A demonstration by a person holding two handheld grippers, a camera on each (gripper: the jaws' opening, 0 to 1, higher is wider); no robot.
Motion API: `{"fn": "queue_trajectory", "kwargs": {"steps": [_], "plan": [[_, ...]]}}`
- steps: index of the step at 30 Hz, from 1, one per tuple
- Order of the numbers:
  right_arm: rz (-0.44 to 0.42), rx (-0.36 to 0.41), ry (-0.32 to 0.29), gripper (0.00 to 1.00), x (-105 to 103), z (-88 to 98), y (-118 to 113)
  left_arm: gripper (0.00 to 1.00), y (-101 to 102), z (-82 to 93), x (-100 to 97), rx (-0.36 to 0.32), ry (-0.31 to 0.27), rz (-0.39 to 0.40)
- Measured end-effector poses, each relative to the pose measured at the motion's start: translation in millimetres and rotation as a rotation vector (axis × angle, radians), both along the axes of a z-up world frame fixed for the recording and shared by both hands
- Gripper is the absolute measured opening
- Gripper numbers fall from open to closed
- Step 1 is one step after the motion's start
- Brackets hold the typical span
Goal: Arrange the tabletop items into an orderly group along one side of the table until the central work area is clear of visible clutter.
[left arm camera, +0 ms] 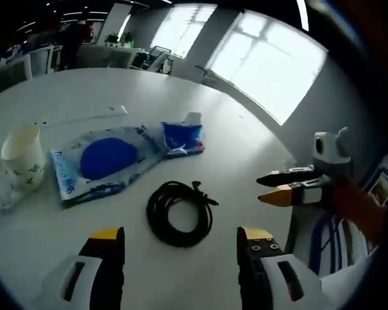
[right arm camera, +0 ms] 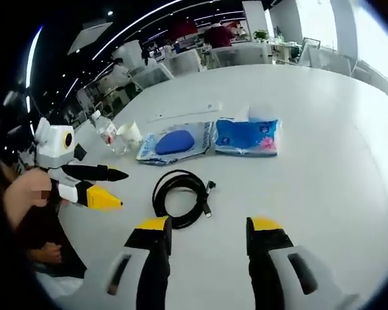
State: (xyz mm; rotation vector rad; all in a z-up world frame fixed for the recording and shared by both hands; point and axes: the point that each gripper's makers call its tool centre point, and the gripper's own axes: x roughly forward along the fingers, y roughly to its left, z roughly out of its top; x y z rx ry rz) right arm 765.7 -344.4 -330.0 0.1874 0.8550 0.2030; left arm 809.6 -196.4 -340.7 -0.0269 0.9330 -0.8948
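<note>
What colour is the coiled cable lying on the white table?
The coiled cable is black all over, seen best in the left gripper view.

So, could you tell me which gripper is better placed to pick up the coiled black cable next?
Probably the left gripper: its open jaws frame the coiled black cable closely, while the right gripper sits slightly farther back.

Probably an open-plan office: white tables (right arm camera: 349, 129), chairs (right arm camera: 181, 61), ceiling strip lights (right arm camera: 136, 29), big windows (left arm camera: 271, 64).
</note>
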Motion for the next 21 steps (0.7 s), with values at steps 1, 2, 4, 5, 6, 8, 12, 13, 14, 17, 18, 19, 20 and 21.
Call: {"fn": "queue_trajectory", "kwargs": {"steps": [1, 2, 4, 5, 6, 8, 12, 13, 14, 17, 18, 19, 20, 21], "plan": [[-0.004, 0.005, 0.004, 0.4, 2, -1.8, 0, 0.68, 0, -1.7, 0.1, 0.005, 0.01, 0.001], [0.001, 0.012, 0.014, 0.39, 4, -5.0, 1, 0.67, -1, -3.0, 1.6, 0.01, 0.01, 0.008], [0.007, 0.016, 0.024, 0.39, 9, -11.0, 0, 0.67, -4, -3.3, 3.5, 0.007, 0.001, 0.009], [0.01, 0.02, 0.025, 0.41, 11, -12.3, 1, 0.66, -6, -5.2, 3.6, 0.013, 0.009, 0.01], [0.014, 0.024, 0.027, 0.4, 13, -14.1, 2, 0.67, -8, -8.2, 2.5, 0.025, 0.017, -0.003], [0.032, 0.011, 0.033, 0.39, 14, -17.9, 6, 0.66, -9, -13.0, 6.0, 0.039, 0.02, 0.006], [0.046, 0.026, 0.085, 0.38, 18, -30.8, 14, 0.52, -14, -20.9, 9.7, 0.038, 0.046, -0.01], [0.059, 0.012, 0.087, 0.36, 20, -35.1, 17, 0.47, -16, -21.4, 11.0, 0.033, 0.042, -0.015], [0.064, 0.006, 0.089, 0.36, 21, -37.4, 18, 0.46, -17, -21.4, 11.3, 0.034, 0.037, -0.015], [0.076, -0.003, 0.097, 0.36, 26, -44.6, 20, 0.52, -15, -25.9, 14.0, 0.058, 0.025, -0.011], [0.071, -0.005, 0.098, 0.36, 27, -46.1, 19, 0.53, -15, -26.4, 15.0, 0.061, 0.022, -0.01], [0.077, -0.011, 0.097, 0.35, 26, -44.1, 20, 0.51, -14, -27.9, 14.2, 0.068, 0.032, -0.011], [0.085, -0.026, 0.094, 0.33, 26, -44.9, 20, 0.5, -13, -30.7, 12.4, 0.079, 0.046, -0.021], [0.086, -0.026, 0.101, 0.32, 29, -47.3, 21, 0.49, -14, -30.1, 13.7, 0.072, 0.038, -0.016]]}}
